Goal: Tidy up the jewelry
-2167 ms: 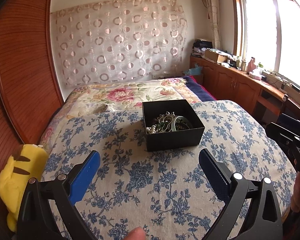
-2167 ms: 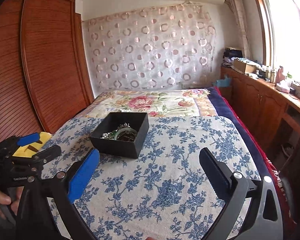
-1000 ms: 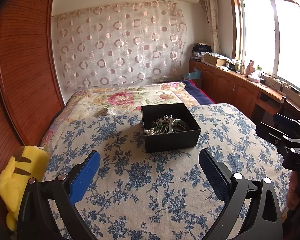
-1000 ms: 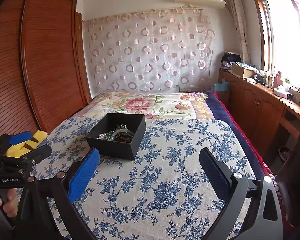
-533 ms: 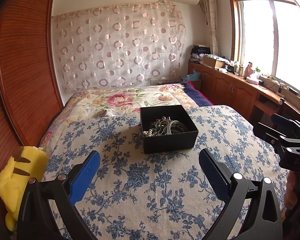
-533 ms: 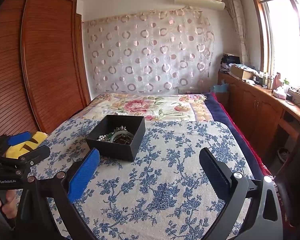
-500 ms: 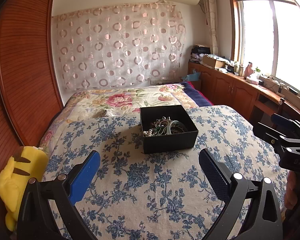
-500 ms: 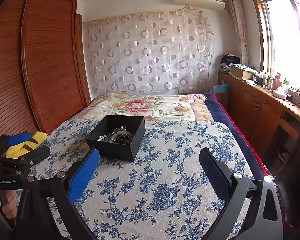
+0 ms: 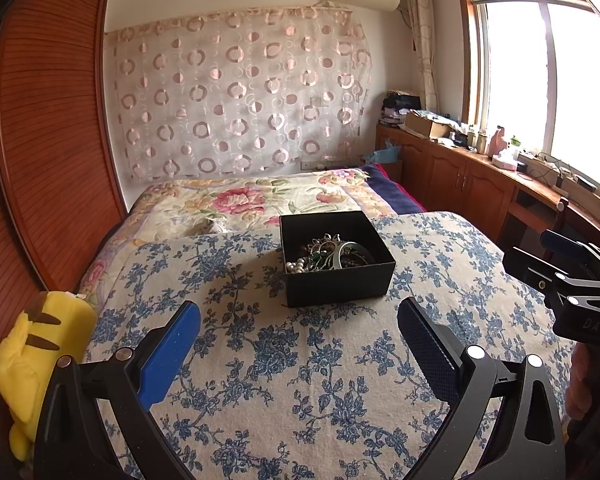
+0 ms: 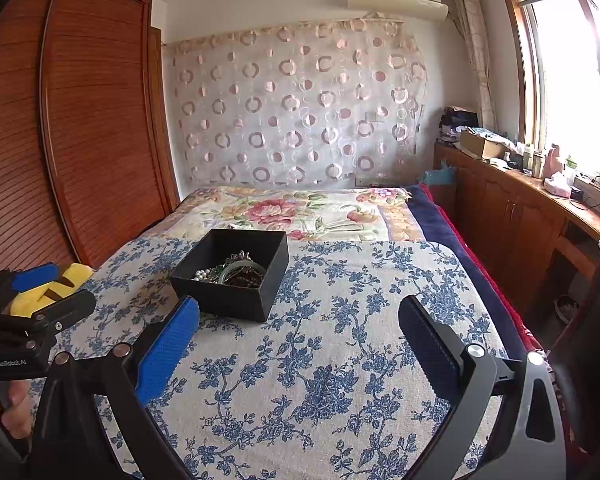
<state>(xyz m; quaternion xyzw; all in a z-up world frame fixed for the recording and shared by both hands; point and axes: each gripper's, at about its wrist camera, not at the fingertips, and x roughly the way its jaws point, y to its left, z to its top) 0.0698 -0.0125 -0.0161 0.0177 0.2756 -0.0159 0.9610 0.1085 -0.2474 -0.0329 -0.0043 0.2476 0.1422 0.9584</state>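
Nearest to me, both pairs of tongs hang spread wide and empty above the blue-flowered cream bedspread (image 9: 300, 380): the left tongs (image 9: 298, 344) straight before the box, the right tongs (image 10: 298, 340) off to its right. Just beyond them sits the square black cardboard box (image 9: 336, 258), open-topped, holding a tangle of pearl beads, a pale green bangle and dark jewelry (image 9: 324, 254). Left, at the bed's edge, lies a yellow plush toy (image 9: 36, 352). Farther back, a rose-patterned quilt (image 9: 252, 200) reaches the circle-printed sheer curtain (image 9: 236, 100).
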